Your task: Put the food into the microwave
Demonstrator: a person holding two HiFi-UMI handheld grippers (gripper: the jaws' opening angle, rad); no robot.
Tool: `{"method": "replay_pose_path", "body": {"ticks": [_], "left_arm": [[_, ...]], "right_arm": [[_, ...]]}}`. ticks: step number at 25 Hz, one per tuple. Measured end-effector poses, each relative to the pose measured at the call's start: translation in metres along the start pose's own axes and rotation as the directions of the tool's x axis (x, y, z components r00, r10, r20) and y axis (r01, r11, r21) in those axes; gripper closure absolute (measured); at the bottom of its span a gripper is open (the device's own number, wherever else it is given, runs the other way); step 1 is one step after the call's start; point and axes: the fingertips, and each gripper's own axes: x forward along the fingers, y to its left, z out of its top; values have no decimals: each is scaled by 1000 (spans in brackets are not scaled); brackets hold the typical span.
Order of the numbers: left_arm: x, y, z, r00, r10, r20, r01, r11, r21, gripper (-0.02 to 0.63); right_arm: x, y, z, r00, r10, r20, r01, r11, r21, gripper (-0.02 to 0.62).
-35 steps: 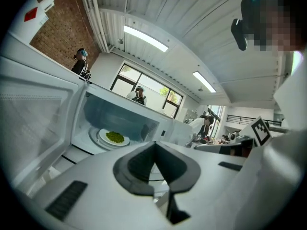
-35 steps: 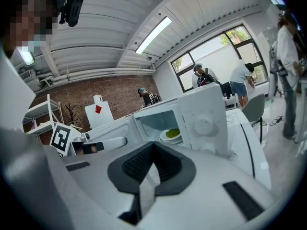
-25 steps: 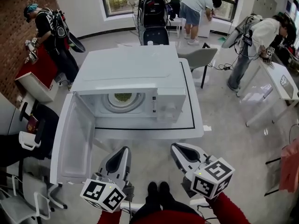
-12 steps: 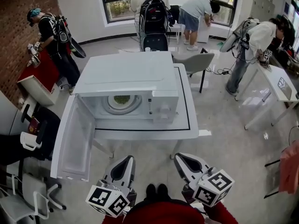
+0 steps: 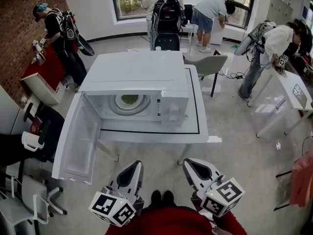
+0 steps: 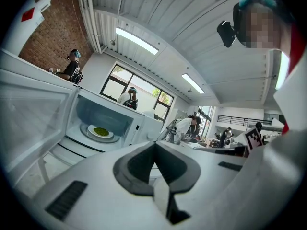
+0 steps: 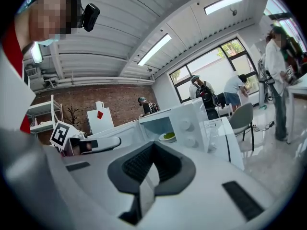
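**Booth:** While you hold back from the table (image 5: 161,135), what are the claws doing?

**Me:** Not much. My left claw (image 6: 154,145) is clenched tight with nothing between the jaws. My right claw (image 7: 153,145) is the same, pinched together and empty. Both point towards the microwave (image 5: 134,77), well apart from it.

**Booth:** And the food?

**Me:** It's in. The green food (image 6: 100,131) sits on a white plate (image 6: 110,135) inside the cavity, on the turntable. That's ahead of my left claw and off to its left. From my right claw it's ahead and only a touch left, just past the control knobs.

**Booth:** So you'd call that finished?

**Me:** The main job, yes, as I read it. The food is inside and neither claw is carrying anything.

**Booth:** Anything left over?

**Me:** The door (image 5: 78,136). It's wide open, swung out ahead of my left claw and to its left, beyond the table's edge. If the task includes shutting it, that's the only step remaining. My left claw is nearer to it, so I'd expect that one to push it closed.
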Motion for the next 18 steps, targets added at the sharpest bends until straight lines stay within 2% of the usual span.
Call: {"method": "replay_pose_path", "body": {"ticks": [7, 14, 18], "left_arm": [[1, 0, -3, 1000, -4, 2, 4, 1000, -14, 597], [5, -2, 1, 1000, -24, -1, 24, 1000, 8, 597], [7, -2, 2, 1000, -31, 1, 31, 999, 12, 597]], "right_arm": [[-1, -1, -6, 1000, -8, 3, 8, 1000, 18, 583], [-3, -4, -4, 999, -32, 15, 32, 999, 16, 583], [-2, -3, 2, 998, -26, 52, 24, 999, 32, 583]]}}
